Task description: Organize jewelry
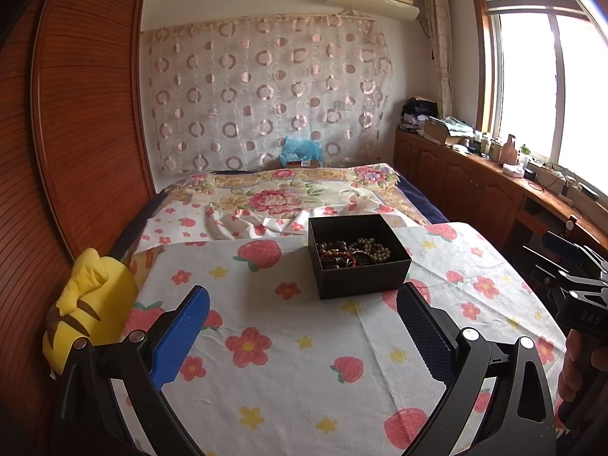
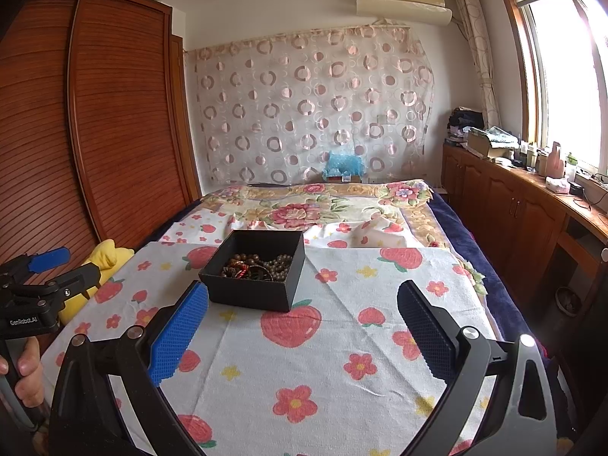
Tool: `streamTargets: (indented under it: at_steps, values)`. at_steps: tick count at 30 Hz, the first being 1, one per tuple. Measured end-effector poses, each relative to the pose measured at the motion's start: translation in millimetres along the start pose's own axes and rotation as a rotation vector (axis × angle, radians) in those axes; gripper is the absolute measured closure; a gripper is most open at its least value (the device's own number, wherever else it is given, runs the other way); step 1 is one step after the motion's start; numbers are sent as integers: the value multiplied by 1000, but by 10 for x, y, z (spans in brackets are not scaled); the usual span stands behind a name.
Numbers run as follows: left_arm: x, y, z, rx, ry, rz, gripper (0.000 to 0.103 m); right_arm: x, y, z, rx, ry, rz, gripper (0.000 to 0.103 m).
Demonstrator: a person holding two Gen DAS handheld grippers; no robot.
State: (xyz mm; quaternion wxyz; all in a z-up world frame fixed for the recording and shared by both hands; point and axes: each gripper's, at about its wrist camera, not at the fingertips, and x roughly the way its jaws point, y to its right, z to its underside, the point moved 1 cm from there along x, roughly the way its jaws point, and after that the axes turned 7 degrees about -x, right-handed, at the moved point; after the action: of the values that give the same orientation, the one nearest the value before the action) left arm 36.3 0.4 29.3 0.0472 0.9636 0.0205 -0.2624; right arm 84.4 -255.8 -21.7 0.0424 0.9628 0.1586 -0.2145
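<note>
Jewelry (image 1: 353, 254) lies in one heap inside a black box (image 1: 361, 281), which has no lid on it and stands on a white towel (image 1: 288, 372) printed with strawberries and flowers. The heap is made of bead bracelets, brown, grey and some red; they are tangled, so I cannot count them exactly. In the right wrist view the same beads (image 2: 258, 266) fill the bottom of the box (image 2: 252, 290), and its walls rise well above them.

One box only is in view, and it sits toward the far part of the towel (image 2: 323, 380), a little behind the fingertips of both grippers. Around the box the towel is flat on every side, with a wide free area in front of it. The far edge of the towel meets a crumpled sheet and a flowered blanket (image 1: 273, 197). At the left edge a yellow plush toy (image 1: 87, 304) leans beside a wooden wardrobe (image 1: 76, 114). To the right of the bed there is a narrow passage and then a row of low wooden cabinets (image 1: 475, 186) under a window.

Two grippers are present. The left gripper (image 1: 302, 326) hangs above the near part of the towel with its two blue fingers wide apart and nothing between them. The right gripper (image 2: 302, 326) is the same, fingers spread and holding nothing. Each one appears at the border of the other's view.
</note>
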Motion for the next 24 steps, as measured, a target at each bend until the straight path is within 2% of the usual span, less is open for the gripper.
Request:
streamTargets:
  at_steps: [24]
  values:
    - [-9,14,6,0,5,0,8,-1,-5,9,-1,2,1,3]
